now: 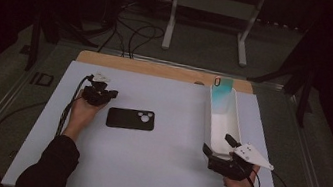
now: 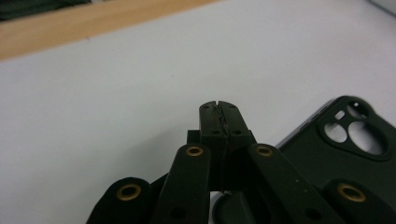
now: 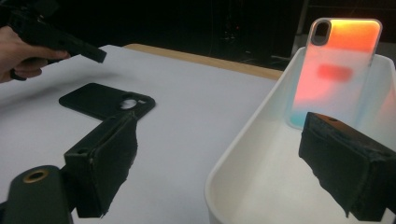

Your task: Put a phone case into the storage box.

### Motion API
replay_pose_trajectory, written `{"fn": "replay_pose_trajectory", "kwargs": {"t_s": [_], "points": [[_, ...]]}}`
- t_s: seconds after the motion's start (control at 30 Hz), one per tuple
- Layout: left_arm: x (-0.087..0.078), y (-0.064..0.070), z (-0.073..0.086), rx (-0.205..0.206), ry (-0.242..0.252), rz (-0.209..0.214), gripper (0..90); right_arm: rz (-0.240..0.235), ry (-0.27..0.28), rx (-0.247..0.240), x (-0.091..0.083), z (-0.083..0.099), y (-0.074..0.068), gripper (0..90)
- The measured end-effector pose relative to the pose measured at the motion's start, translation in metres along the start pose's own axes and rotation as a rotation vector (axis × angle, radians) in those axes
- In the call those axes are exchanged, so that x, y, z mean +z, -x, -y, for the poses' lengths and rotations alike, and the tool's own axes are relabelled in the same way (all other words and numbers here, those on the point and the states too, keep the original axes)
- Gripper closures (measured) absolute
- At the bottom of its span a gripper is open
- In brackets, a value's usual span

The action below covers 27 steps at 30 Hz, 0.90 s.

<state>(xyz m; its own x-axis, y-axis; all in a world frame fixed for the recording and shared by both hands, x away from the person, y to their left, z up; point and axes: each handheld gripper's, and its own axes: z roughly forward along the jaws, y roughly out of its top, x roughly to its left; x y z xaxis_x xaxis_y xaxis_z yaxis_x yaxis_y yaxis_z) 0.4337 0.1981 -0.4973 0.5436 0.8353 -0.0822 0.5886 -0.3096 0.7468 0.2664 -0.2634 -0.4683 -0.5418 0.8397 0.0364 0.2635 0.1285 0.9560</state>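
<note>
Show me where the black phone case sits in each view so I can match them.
High view: black phone case lies flat at table centre-left, just right of the left gripper.
Left gripper view: lower right, camera cutouts visible.
Right gripper view: left of middle.
Shared landmark: the wooden table edge.
</note>
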Motion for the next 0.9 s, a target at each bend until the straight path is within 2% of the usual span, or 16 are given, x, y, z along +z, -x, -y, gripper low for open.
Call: {"fn": "replay_pose_trajectory", "kwargs": {"t_s": [0.1,0.4,0.53,0.67,0.9], "points": [[0.008,0.002,0.004,-0.001,-0.028,0.016,90.0,0.001,0.002,-0.003,0.0,-0.001,-0.001,11.4],[0.023,0.004,0.013,0.003,-0.115,0.025,90.0,0.01,0.009,0.003,-0.003,-0.001,0.002,11.4],[0.022,0.005,0.014,-0.003,-0.117,0.034,90.0,0.012,0.008,-0.001,-0.003,-0.001,0.002,11.4],[0.016,0.015,0.018,0.013,-0.138,0.033,90.0,0.016,0.006,-0.003,-0.003,-0.001,0.003,11.4],[-0.002,0.03,0.035,0.006,-0.136,0.043,90.0,0.018,0.012,0.0,-0.005,-0.001,0.003,11.4]]}}
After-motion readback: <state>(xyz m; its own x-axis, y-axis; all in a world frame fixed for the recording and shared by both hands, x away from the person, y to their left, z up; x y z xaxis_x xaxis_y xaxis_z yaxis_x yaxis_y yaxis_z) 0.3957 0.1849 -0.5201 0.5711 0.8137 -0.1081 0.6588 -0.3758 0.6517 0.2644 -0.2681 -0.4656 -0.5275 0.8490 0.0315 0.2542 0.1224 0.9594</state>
